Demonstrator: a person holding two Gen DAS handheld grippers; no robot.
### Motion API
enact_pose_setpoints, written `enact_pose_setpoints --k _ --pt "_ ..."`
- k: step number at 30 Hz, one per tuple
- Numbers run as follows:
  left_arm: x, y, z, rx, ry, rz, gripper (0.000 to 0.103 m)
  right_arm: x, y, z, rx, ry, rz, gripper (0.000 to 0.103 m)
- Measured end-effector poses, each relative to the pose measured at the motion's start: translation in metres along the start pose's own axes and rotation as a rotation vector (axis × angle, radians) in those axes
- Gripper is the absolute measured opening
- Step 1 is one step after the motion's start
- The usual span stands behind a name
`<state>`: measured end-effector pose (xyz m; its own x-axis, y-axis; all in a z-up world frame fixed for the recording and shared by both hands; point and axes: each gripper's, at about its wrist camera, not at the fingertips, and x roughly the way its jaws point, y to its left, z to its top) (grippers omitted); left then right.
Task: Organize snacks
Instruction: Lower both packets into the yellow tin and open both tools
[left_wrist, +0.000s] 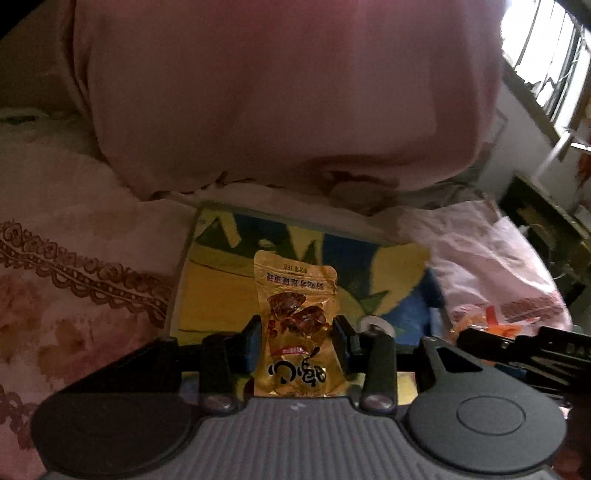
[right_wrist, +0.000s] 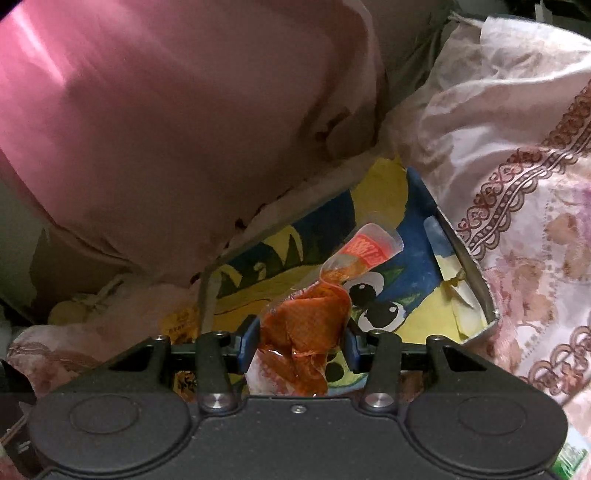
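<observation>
Left gripper (left_wrist: 298, 334): jaws closed on a gold packet (left_wrist: 297, 325), pinched at mid-height from both sides. Packet upright between the blue pads (left_wrist: 254, 341), printed side to the camera, top edge toward the box (left_wrist: 207, 295) beyond. Brown contents visible through a clear window on the packet.

Right gripper (right_wrist: 301, 341): jaws closed on an orange packet (right_wrist: 314, 328), gripped across its lower half. Packet crumpled, translucent, its neck tilted up and to the right, ending in an orange-and-white label. It hangs over the box (right_wrist: 476, 280) interior.

Box: shallow, grey rim, lined with a yellow-and-blue cartoon print with large eyes. It sits on a floral bedspread (left_wrist: 74, 229), which bunches up against the box's right wall in the right wrist view.

A pink pillow (left_wrist: 280, 92) lies just behind the box, filling the upper part of both views.

A white plastic bag (left_wrist: 491, 266) lies beside the box, orange packaging showing through it. Window at upper right in the left wrist view.
</observation>
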<state>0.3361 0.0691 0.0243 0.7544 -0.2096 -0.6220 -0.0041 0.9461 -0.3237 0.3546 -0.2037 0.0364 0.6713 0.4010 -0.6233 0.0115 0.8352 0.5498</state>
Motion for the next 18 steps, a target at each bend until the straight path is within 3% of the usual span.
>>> enact_pose_setpoints --k 10,18 --pt "0.037 0.019 -0.001 -0.011 -0.028 0.049 0.044 0.058 -0.001 0.006 -0.028 -0.008 -0.010 0.048" --pt "0.055 0.024 -0.017 0.005 0.028 0.050 0.044 0.087 -0.002 -0.005 -0.046 0.048 -0.042 0.048"
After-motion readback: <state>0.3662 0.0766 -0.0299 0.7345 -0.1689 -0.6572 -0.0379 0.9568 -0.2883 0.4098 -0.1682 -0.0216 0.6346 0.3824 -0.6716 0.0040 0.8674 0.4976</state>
